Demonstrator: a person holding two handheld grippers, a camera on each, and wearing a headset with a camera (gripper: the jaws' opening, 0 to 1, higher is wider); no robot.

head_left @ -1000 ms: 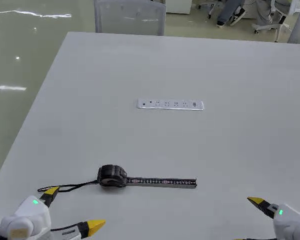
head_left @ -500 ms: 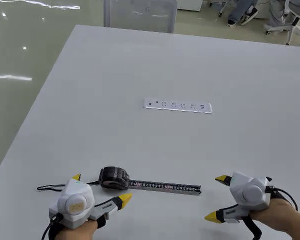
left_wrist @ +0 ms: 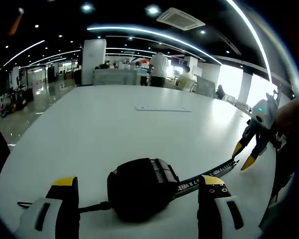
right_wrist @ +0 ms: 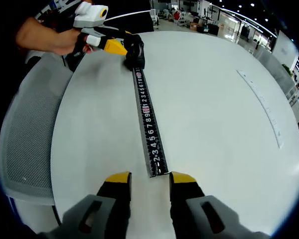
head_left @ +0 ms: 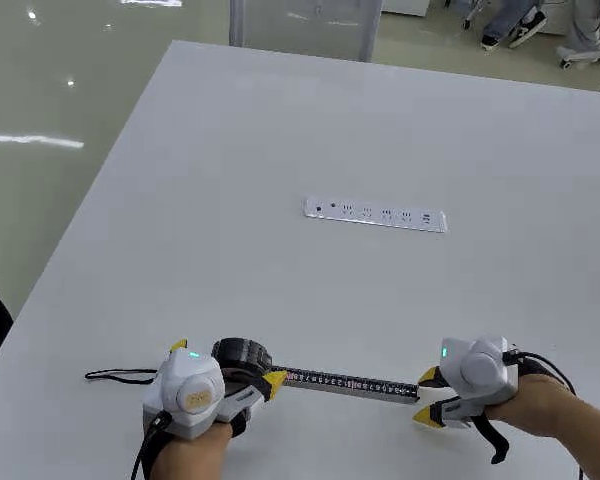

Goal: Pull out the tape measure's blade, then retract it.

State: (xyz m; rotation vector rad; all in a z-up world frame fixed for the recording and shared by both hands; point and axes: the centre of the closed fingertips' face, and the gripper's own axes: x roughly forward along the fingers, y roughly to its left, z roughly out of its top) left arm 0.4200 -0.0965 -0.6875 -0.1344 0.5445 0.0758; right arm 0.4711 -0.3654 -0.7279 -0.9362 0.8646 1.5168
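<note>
A black tape measure case [head_left: 242, 354] lies near the table's front edge. Its dark blade [head_left: 350, 384] is drawn out flat to the right, and a black wrist strap [head_left: 120, 377] trails to the left. My left gripper [head_left: 227, 363] is open and straddles the case [left_wrist: 139, 189], one yellow-tipped jaw on each side with a gap to either one. My right gripper [head_left: 426, 397] is open at the blade's free end. In the right gripper view the blade [right_wrist: 148, 119] runs straight away from my gripper [right_wrist: 150, 178], and its hook tip sits just ahead of the jaw gap.
A white power strip [head_left: 375, 214] lies flat at mid table. A grey chair [head_left: 300, 25] stands at the far end, and a mesh chair [right_wrist: 25, 139] by the near edge. People sit in the background.
Both grippers have come up from the front edge to the tape. The left now straddles the case and the right sits at the blade's end. The tape has not moved.
</note>
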